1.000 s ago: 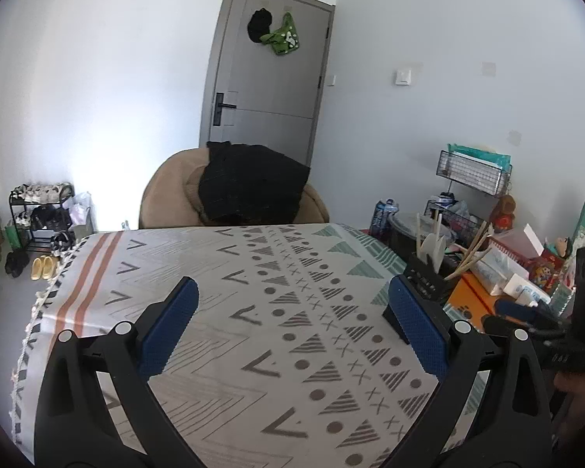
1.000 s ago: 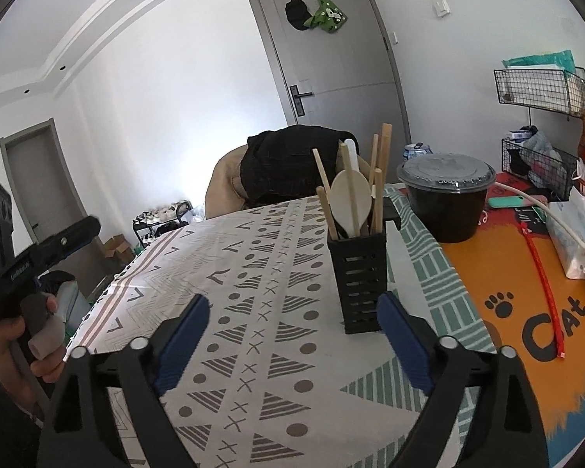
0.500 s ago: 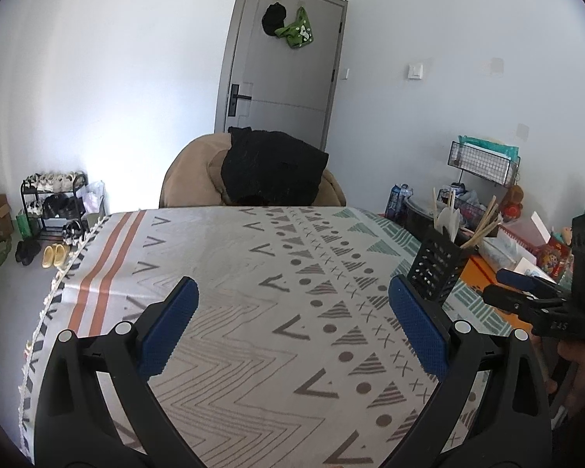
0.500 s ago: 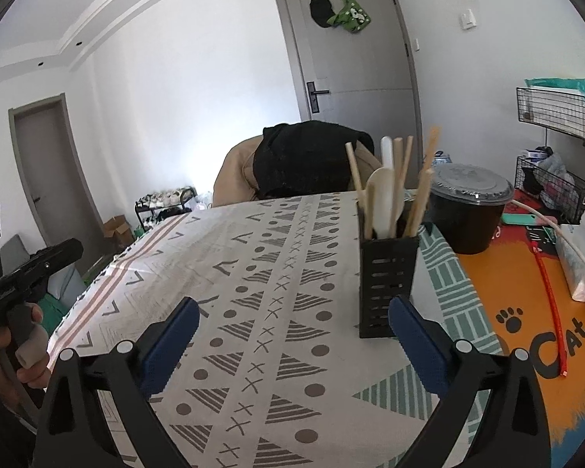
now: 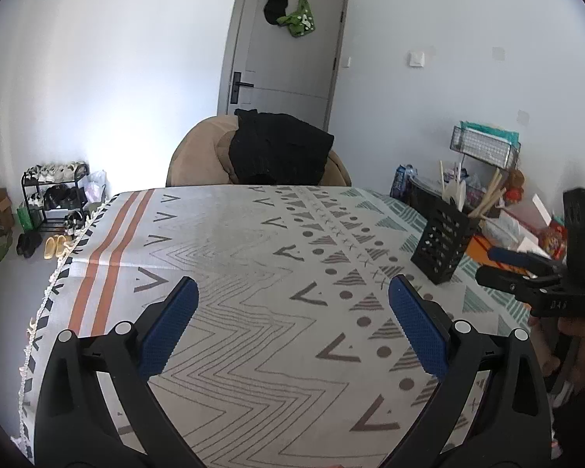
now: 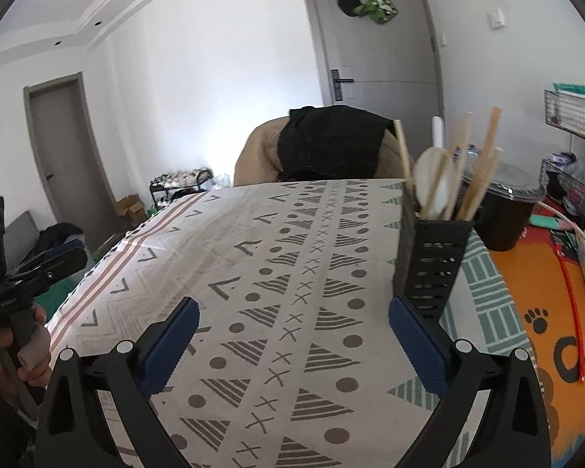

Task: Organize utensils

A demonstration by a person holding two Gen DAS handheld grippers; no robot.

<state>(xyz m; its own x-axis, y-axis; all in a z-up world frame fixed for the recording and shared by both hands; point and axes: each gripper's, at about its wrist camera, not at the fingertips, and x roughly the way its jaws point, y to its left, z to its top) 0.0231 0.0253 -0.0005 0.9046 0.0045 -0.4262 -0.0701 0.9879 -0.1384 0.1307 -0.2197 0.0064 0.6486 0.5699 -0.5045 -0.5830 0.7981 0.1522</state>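
Closer now, the right gripper (image 6: 292, 329) reaches the black utensil holder (image 6: 429, 261) standing on the patterned tablecloth (image 6: 277, 257), its fingers spread apart, empty. Left gripper (image 5: 292, 318) hovers, likewise spread, empty.

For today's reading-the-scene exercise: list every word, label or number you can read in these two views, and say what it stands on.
"Cat", with part of the t cut off: black letters on the orange mat with paw prints.
Small marking on the black right gripper: too blurred to read.
Colourful packets by the wall: print too small to read.
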